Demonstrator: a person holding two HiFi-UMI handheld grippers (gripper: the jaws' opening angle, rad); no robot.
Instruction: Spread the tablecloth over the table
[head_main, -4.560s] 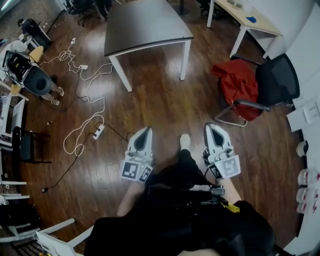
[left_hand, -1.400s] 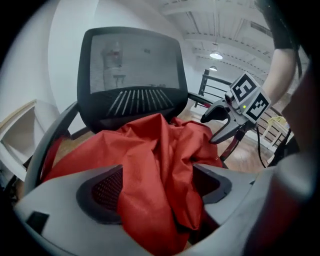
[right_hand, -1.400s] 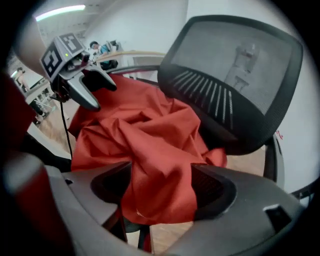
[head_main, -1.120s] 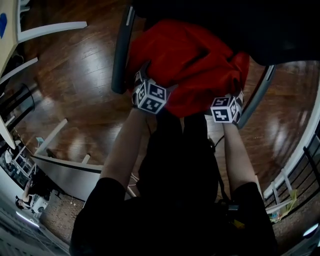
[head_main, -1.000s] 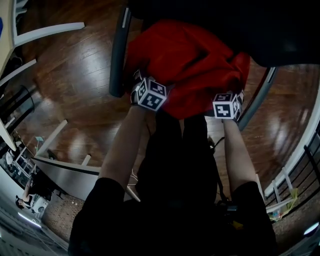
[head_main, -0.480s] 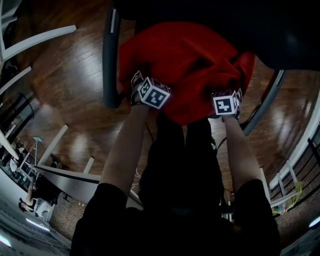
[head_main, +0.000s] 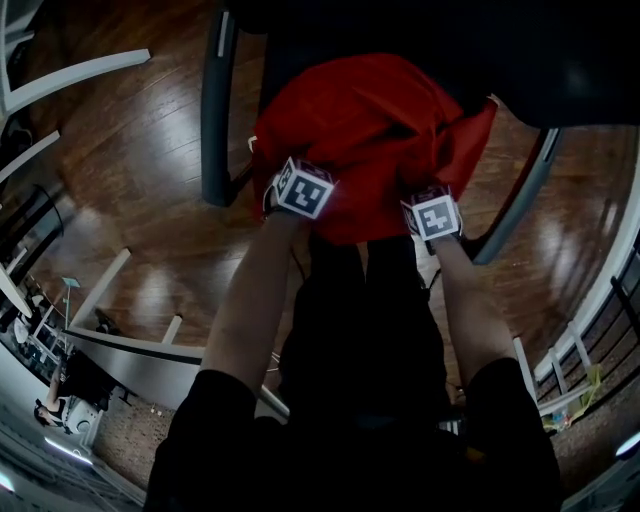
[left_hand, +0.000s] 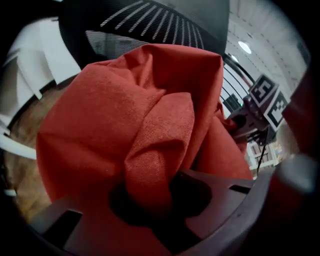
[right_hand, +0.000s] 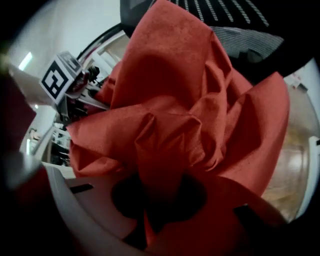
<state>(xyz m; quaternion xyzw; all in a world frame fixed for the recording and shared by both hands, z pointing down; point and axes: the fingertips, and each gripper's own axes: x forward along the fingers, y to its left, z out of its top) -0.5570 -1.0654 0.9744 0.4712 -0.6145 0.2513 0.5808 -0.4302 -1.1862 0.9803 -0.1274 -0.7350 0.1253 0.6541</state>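
My left gripper (left_hand: 150, 197) has just been closing and now pinches a fold of the red tablecloth (head_main: 365, 115) between its jaws. My right gripper (right_hand: 161, 200) has just been closing too and is clamped on another bunched fold. The tablecloth lies crumpled in a heap on a black office chair (head_main: 213, 120). The left gripper is at the heap's near left edge and the right gripper at its near right. Wooden floor (head_main: 130, 200) shows around the chair.
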